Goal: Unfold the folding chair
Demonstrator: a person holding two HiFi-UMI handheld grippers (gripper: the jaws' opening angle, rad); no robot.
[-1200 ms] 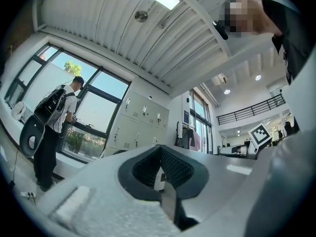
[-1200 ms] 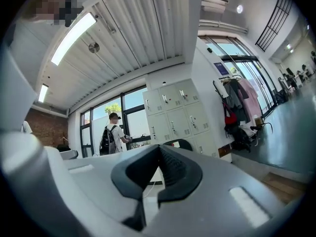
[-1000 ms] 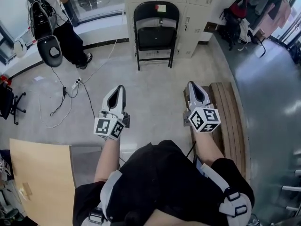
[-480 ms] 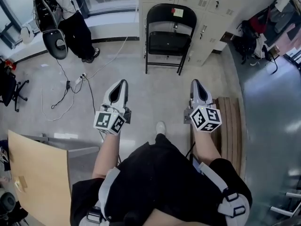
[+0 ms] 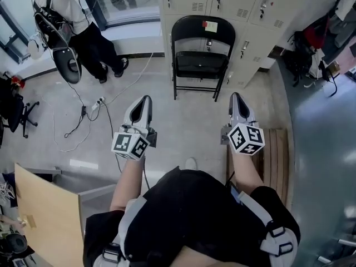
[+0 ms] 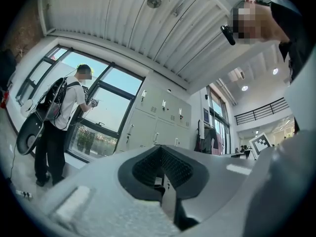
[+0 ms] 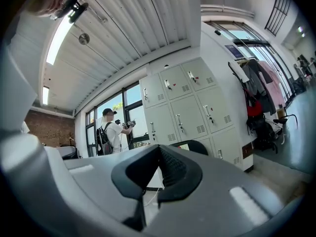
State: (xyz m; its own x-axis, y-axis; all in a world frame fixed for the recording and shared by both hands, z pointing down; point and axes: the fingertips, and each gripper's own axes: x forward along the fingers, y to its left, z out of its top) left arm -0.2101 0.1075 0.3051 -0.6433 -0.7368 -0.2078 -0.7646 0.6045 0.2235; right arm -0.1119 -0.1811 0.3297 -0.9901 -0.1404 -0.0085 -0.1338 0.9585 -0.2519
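Note:
A black metal folding chair (image 5: 200,54) stands on its legs in front of the beige lockers (image 5: 233,4), its seat pad showing below the curved back. In the head view my left gripper (image 5: 143,100) and right gripper (image 5: 236,96) are held side by side, pointing toward the chair and some way short of it. Both are shut with nothing between the jaws. In the left gripper view the left gripper (image 6: 160,174) shows closed pads. In the right gripper view the chair's back (image 7: 192,145) peeks over the closed right gripper (image 7: 160,167).
A person with a backpack (image 5: 69,15) stands at the window, far left. Cables and a power strip (image 5: 89,105) lie on the floor at left. A slatted wooden bench (image 5: 276,154) runs along my right. A wooden board (image 5: 47,216) is near left. Bags (image 5: 311,46) hang at right.
Both grippers have travelled forward across the floor toward the chair, staying shut. The chair and lockers now sit nearer and more centred in the head view.

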